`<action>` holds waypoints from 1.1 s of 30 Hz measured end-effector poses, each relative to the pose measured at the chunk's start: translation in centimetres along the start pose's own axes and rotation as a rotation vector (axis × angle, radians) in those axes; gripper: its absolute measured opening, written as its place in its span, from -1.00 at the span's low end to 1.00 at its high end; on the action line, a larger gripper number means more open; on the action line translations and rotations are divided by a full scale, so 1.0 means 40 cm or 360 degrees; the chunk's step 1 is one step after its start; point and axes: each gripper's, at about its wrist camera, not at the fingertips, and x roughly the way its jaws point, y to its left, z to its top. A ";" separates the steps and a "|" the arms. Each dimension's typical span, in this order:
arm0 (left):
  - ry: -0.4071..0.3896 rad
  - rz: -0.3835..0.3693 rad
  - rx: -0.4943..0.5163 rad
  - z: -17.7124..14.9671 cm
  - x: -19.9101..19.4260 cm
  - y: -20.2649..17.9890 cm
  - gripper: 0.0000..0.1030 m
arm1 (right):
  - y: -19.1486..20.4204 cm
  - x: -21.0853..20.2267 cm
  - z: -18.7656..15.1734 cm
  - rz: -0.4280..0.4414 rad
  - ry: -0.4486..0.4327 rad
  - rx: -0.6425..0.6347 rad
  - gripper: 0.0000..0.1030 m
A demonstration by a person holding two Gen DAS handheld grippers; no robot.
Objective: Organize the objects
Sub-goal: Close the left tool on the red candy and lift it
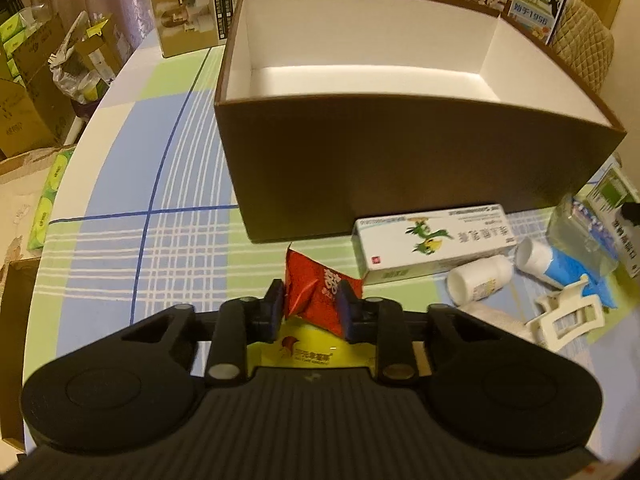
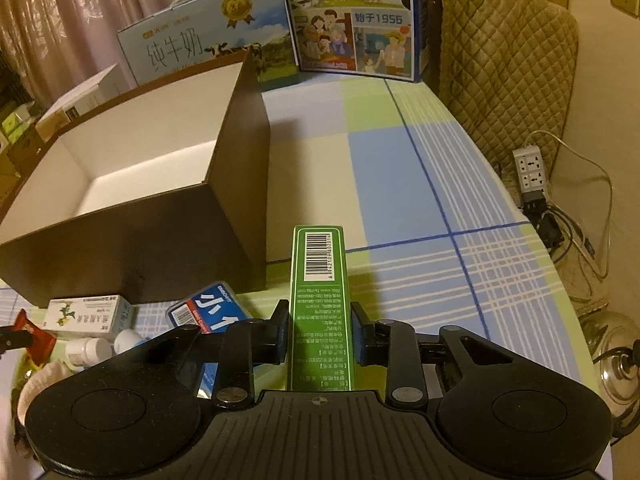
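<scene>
My left gripper (image 1: pixel 310 306) pinches the red packet (image 1: pixel 320 296); my right gripper (image 2: pixel 320 334) clamps the green carton (image 2: pixel 320 304). The empty brown box (image 1: pixel 400 176) sits ahead of both jaws, so I lift clear of its rim before releasing.

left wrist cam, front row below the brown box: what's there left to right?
red packet in the left gripper → white-green carton → white bottle → blue-label bottle → white hair clip
</scene>
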 end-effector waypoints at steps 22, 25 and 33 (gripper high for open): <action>0.0001 -0.0094 -0.0080 0.003 -0.005 0.002 -0.65 | -0.002 0.013 -0.007 -0.0025 0.0034 0.0013 -0.48; -0.0006 -0.0103 -0.0077 0.006 -0.014 0.004 -0.68 | -0.001 0.002 -0.005 -0.0023 0.0014 0.0024 -0.48; -0.0093 -0.0128 -0.0123 0.009 -0.081 0.018 -0.69 | 0.002 -0.048 0.013 -0.0020 -0.0072 0.0064 -0.48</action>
